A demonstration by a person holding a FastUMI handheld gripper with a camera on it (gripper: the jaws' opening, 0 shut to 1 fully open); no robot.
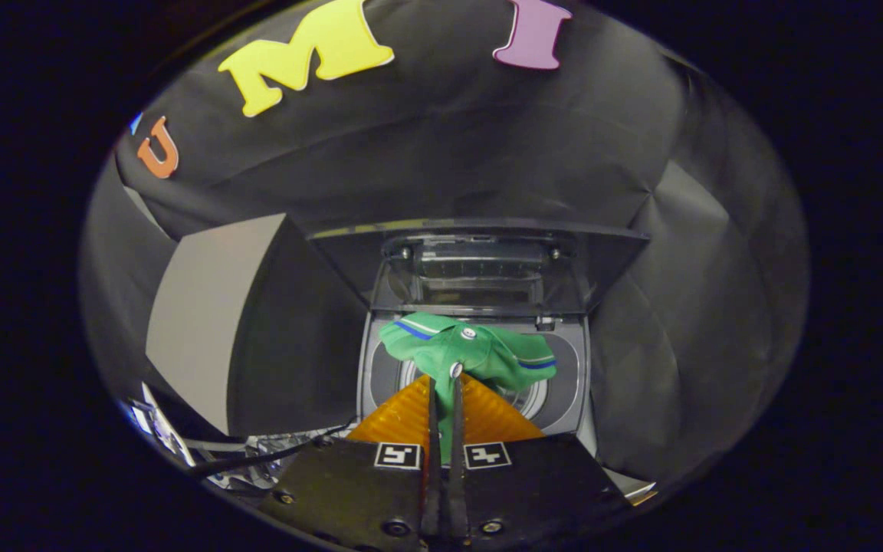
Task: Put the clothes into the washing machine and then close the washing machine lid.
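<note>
A green garment (466, 353) with blue and white striped trim hangs from my gripper (447, 381), whose two fingers are pressed together on a fold of the cloth. The garment dangles above the round drum opening (535, 399) of a small top-loading washing machine (576, 376) just beyond the fingers. The machine's clear lid (480, 272) stands raised upright at the back. The lower part of the garment is hidden behind the fingers.
A grey box-like panel (204, 322) stands to the left of the machine. Loose cables (257, 456) lie on the floor at the near left. Black cloth walls close in behind and to the right of the machine.
</note>
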